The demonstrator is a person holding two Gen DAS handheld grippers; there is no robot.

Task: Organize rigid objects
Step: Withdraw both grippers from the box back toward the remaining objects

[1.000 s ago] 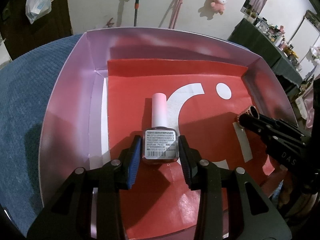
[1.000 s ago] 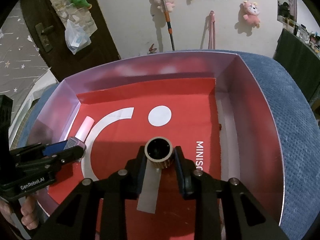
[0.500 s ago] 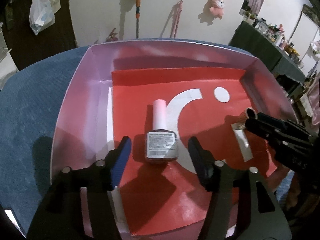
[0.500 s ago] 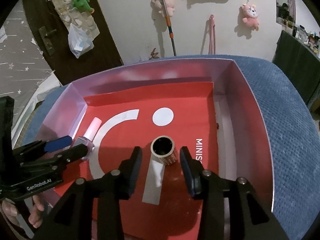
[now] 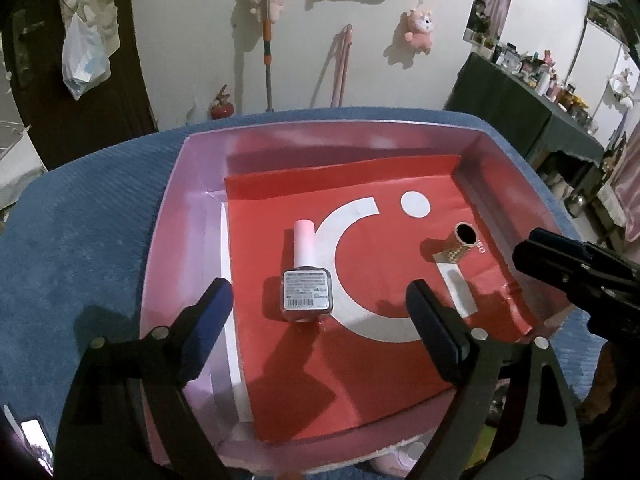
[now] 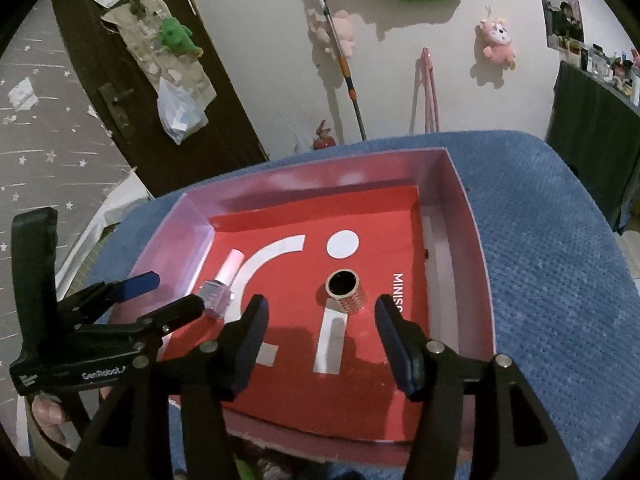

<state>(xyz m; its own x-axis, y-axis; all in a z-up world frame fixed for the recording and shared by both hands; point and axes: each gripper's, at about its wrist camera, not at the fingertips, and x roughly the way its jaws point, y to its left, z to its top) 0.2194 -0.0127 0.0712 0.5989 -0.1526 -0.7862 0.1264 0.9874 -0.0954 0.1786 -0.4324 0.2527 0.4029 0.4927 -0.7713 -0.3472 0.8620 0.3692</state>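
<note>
Left wrist view, bottom of frame: left gripper (image 5: 320, 312), jaws opening and wide apart, pads clear of everything, nothing held. Just beyond and between the fingers, at frame centre, the nail polish bottle (image 5: 306, 285) lies flat on the red paper liner (image 5: 360, 360), barcode label up, pale pink cap pointing away toward the top of the frame. Right of centre, the gold cylinder (image 5: 460, 245) lies on the liner, dark open end facing up-frame, well apart from the bottle. Right gripper (image 5: 576, 264) enters at the right edge. Right wrist view, bottom of frame: right gripper (image 6: 318, 338), jaws opening, empty; gold cylinder (image 6: 346, 290) sits just beyond and between the fingers, untouched. Left gripper (image 6: 160, 300) at lower left, bottle (image 6: 218, 296) by its tip. Both items are inside the pink-walled box (image 5: 180, 216), which rests on a blue textured surface (image 5: 80, 240). Far: white wall with a pink plush toy (image 5: 420, 28) at the upper right.
</note>
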